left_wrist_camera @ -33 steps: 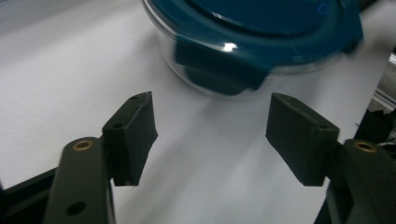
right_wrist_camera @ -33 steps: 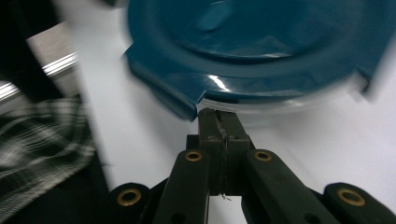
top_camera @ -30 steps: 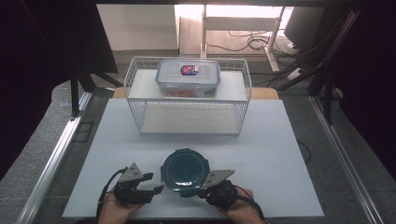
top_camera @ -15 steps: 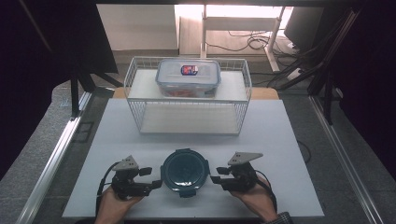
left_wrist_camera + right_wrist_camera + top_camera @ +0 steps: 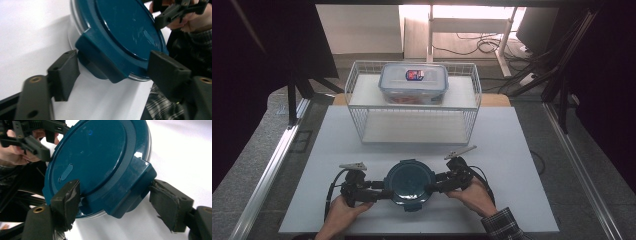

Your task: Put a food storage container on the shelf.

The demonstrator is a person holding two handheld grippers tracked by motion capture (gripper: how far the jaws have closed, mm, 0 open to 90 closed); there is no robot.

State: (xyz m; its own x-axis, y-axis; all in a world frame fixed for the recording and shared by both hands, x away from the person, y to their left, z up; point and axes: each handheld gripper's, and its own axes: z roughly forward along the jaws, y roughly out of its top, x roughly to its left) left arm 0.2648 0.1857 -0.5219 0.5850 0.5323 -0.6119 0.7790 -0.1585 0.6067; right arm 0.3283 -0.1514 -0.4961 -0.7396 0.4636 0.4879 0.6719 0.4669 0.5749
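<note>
Your left gripper [image 5: 110,75] and right gripper [image 5: 115,203] have just been opening — each now straddles a latch tab on the round blue-lidded container [image 5: 410,181] between them, pads not yet pressing, placed to work both clips.

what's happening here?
A person holds a gripper in each hand at a round container with a dark teal lid on the white table. The left gripper and right gripper each straddle a lid latch, jaws just opened, not pressing. Behind stands a wire rack with a clear lidded box on top.
</note>
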